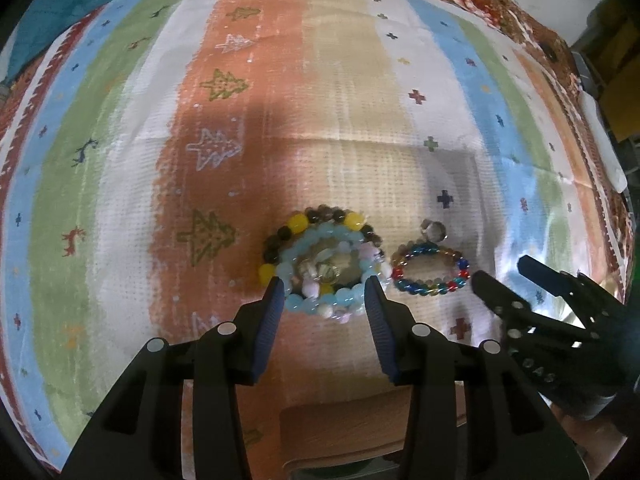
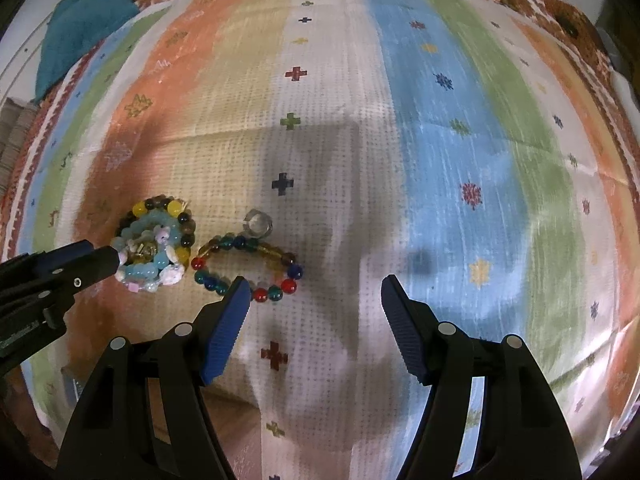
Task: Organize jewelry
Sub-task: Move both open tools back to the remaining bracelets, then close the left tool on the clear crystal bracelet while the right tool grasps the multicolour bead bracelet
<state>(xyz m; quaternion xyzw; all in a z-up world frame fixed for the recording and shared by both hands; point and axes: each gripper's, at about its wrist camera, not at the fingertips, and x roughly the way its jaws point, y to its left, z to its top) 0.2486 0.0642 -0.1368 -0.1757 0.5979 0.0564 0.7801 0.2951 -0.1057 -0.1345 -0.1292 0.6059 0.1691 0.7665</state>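
Note:
A pile of bead bracelets [image 1: 324, 264], yellow-and-brown, pale blue and pink-white, lies on the striped cloth [image 1: 340, 80]. My left gripper [image 1: 325, 290] is open, its tips at either side of the pile's near edge. A multicoloured bead bracelet [image 1: 430, 270] lies just right of the pile, with a silver ring [image 1: 433, 231] beyond it. In the right wrist view the pile [image 2: 154, 244], the multicoloured bracelet [image 2: 248, 266] and the ring [image 2: 259, 224] sit left of centre. My right gripper [image 2: 316, 292] is open and empty, its left fingertip at the bracelet's near edge.
The striped cloth [image 2: 400, 120] covers the table. A teal fabric [image 2: 84, 20] lies at the far left corner. A wooden surface [image 1: 360, 432] shows below the cloth's near edge. The right gripper also shows at the lower right of the left wrist view [image 1: 504, 276].

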